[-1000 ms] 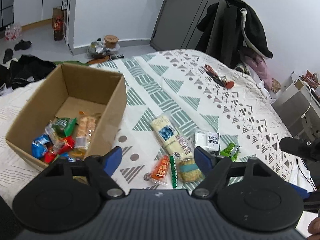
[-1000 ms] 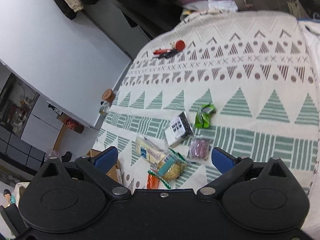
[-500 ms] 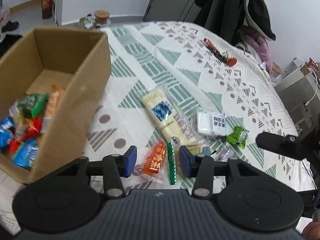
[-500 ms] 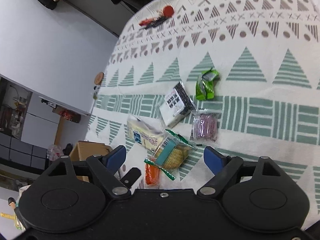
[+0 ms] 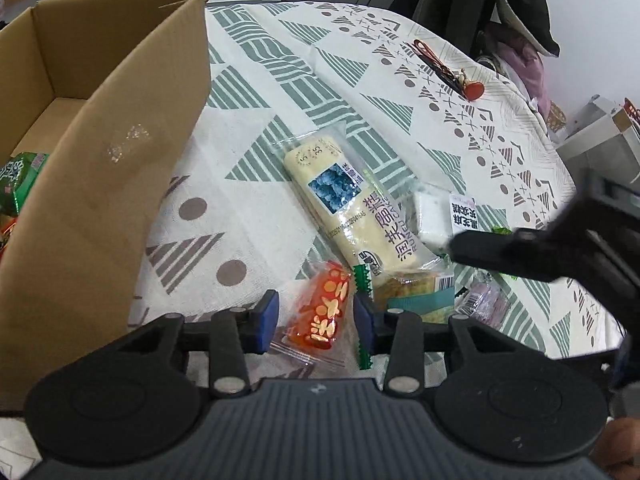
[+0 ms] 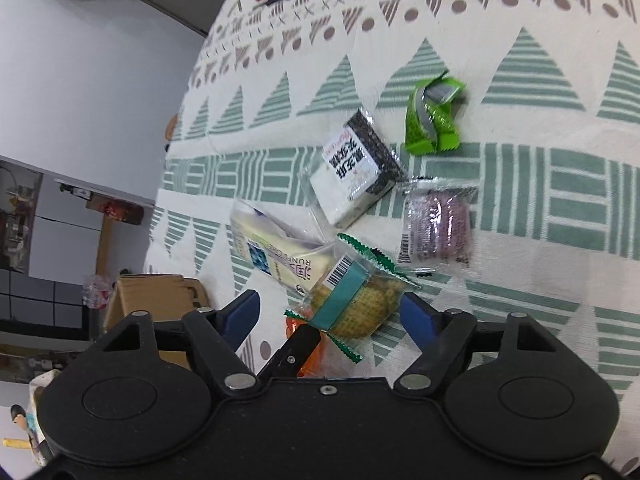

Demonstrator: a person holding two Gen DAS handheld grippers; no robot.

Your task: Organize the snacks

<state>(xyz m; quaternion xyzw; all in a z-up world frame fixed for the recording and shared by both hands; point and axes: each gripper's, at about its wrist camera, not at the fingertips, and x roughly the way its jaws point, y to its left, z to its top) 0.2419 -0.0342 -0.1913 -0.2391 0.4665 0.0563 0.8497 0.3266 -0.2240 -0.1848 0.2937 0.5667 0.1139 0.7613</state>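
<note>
My left gripper hangs low over the patterned tablecloth, open, with its blue fingertips on either side of a red-orange snack packet. My right gripper is open too and straddles a round cracker packet with a teal band. Just beyond lie a long cream cake bar, a black-and-white packet, a purple packet and a green packet. The cardboard box stands at the left with several snacks inside.
A red-handled tool lies far back on the tablecloth. Dark coats hang on a chair behind the table, and a grey case stands off its right edge. My right gripper's body reaches in over the snacks.
Both grippers have dropped closer to the snacks. The left fingers narrowed around the red-orange packet, and the right fingers narrowed around the cracker packet.
</note>
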